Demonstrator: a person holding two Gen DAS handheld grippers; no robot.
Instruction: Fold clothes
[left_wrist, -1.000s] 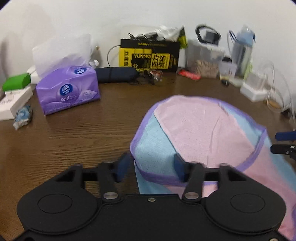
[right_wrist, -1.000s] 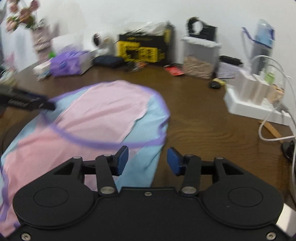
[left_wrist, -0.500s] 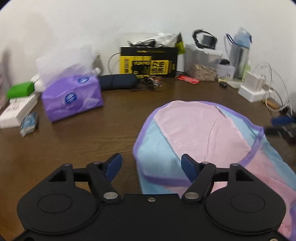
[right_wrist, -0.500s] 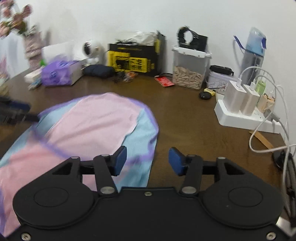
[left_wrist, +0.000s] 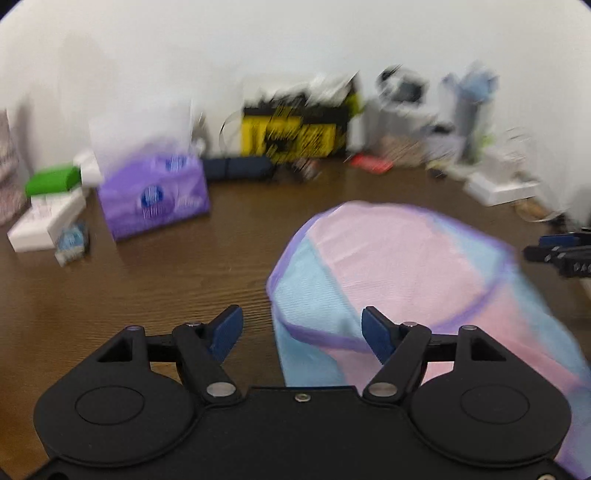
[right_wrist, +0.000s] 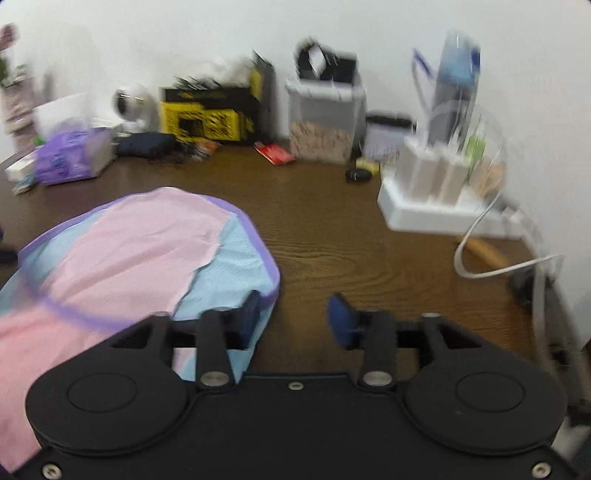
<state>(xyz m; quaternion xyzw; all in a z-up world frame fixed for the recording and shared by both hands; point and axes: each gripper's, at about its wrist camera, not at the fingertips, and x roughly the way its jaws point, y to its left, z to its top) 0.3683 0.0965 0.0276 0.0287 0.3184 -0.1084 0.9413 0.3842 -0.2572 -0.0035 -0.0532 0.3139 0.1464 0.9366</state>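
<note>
My left gripper (left_wrist: 302, 330) spread wide, holding nothing; right gripper (right_wrist: 293, 319) same. Pink-blue garment (left_wrist: 399, 280) lies centre-right of left view, on brown table (left_wrist: 166, 273), one layer doubled over. Reckon first fold done, more folds left.

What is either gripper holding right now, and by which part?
Nothing. The left gripper and right gripper are both open, and the pink and blue mesh garment with purple trim lies free on the table.
</note>
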